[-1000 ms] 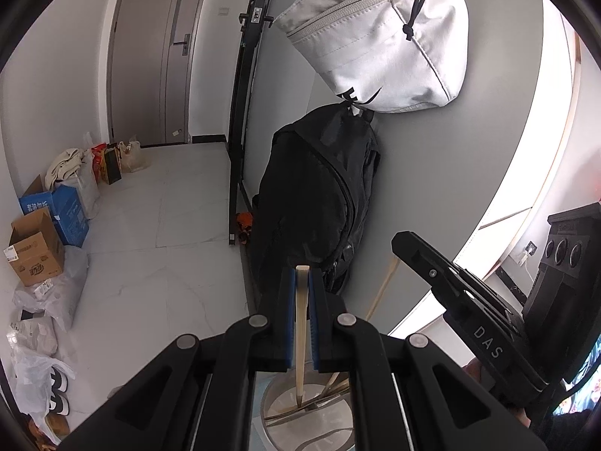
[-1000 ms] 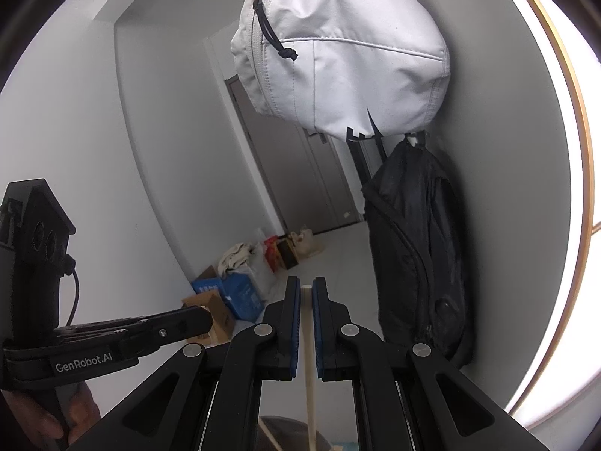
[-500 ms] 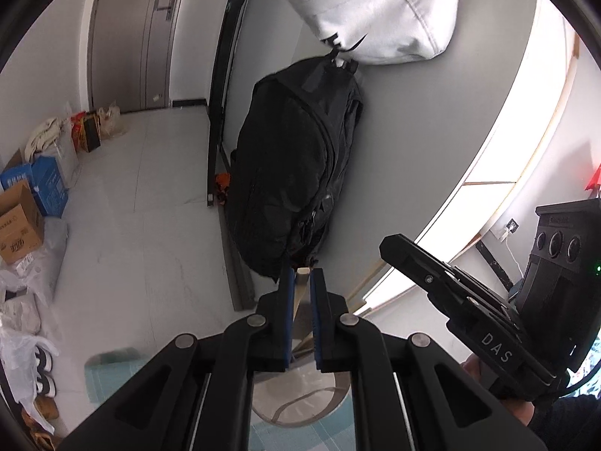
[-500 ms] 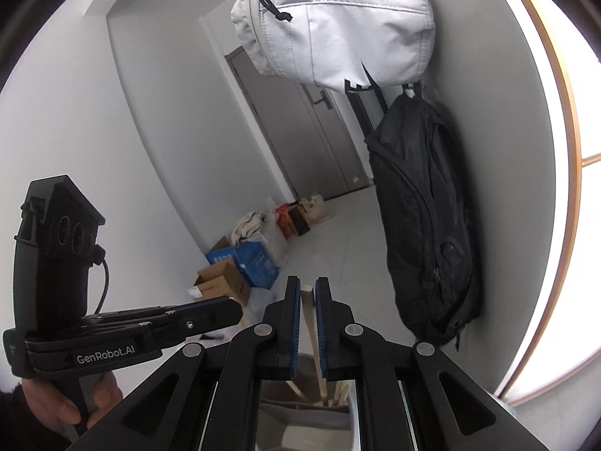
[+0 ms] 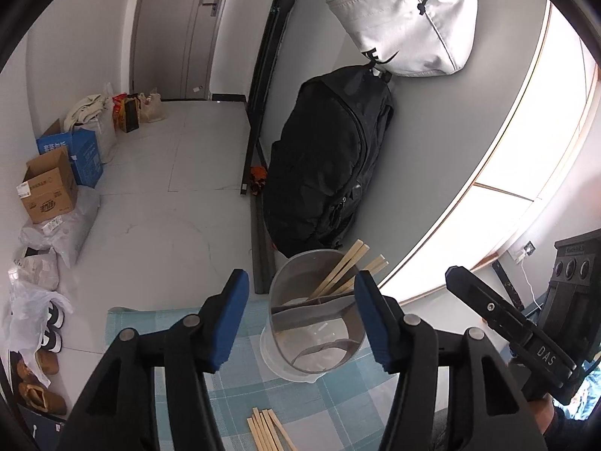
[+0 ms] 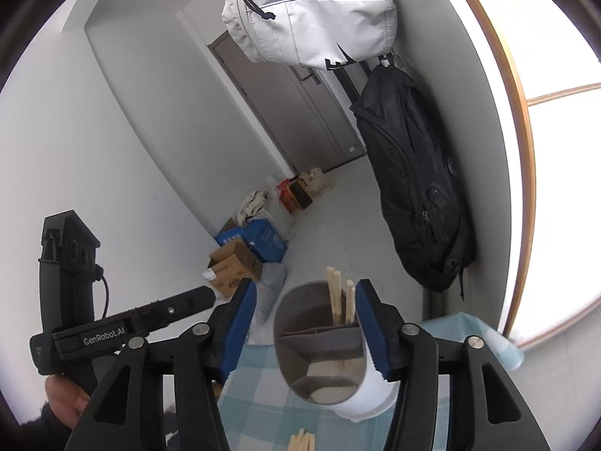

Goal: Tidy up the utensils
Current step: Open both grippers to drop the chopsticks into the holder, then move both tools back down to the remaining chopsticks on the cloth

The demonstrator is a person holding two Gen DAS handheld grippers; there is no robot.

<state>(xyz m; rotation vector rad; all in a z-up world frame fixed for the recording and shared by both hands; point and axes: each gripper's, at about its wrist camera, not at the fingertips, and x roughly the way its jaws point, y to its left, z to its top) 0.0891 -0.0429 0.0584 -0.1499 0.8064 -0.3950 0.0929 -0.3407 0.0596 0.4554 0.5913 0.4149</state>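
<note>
I see the utensil holder (image 5: 315, 315) standing on the checked tablecloth (image 5: 338, 413) near the table's far edge, with chopsticks (image 5: 347, 268) leaning in its far compartment. More loose chopsticks (image 5: 266, 430) lie on the cloth nearer to me. Beyond the table a backpack (image 5: 326, 158) hangs against the wall with a pale bag (image 5: 405, 18) above it, and cardboard boxes (image 5: 49, 188) sit on the floor far left.

I see a pale tiled floor (image 5: 157, 203) running to a grey door (image 5: 169, 30) in white walls. A white bag (image 5: 409, 18) hangs above a black backpack (image 5: 330, 165) on the grey wall. Cardboard boxes (image 5: 49, 191), a blue box (image 5: 84, 156) and plastic bags (image 5: 56, 233) line the left side. Bright daylight comes through a wood-framed window (image 5: 526, 173).
</note>
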